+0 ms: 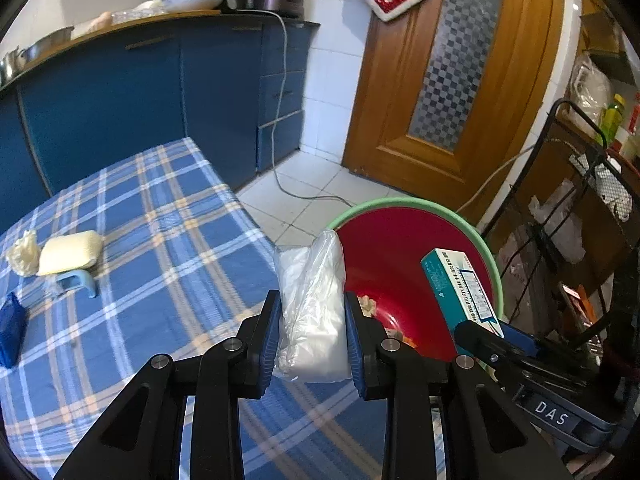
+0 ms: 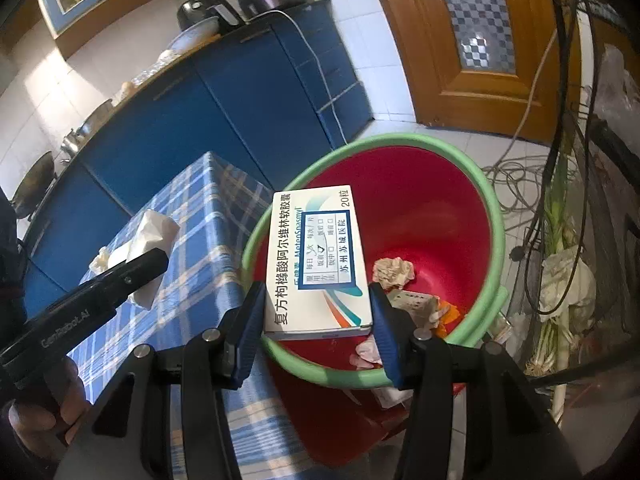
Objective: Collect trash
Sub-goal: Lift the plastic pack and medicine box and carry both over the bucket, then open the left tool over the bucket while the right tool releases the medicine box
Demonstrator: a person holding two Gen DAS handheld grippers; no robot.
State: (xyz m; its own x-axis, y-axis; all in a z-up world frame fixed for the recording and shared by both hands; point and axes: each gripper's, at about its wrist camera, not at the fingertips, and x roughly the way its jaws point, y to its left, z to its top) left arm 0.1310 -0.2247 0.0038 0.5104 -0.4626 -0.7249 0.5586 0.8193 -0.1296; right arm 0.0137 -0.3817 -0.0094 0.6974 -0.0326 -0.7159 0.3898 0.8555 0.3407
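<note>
Printed on the medicine box: Chinese characters down its long side, "MeteoSpasmyl" in teal, "20粒" at one corner, and a stuck-on pharmacy label with a hand-ticked square. White with a teal swoosh, flat and unopened-looking. Pinched by its two long edges in the right gripper, hanging over the near rim of the bucket. "GenRobot.AI" readable on the other gripper's black side; "DAS" on a grey tag in the left wrist view.

Red inside, green around the rim, standing on the tiled floor just beside the tabletop. At its bottom: a crumpled tissue, a small printed card, orange scraps and more paper.

Clamped in the left gripper: a clear plastic bag wadded around something white, crinkled and puffy, held at the tabletop's edge right next to the bucket rim.

Lying on the blue plaid cloth: a pale yellow sponge, a crumpled cream wad, a light blue plastic piece, a dark blue packet.
</note>
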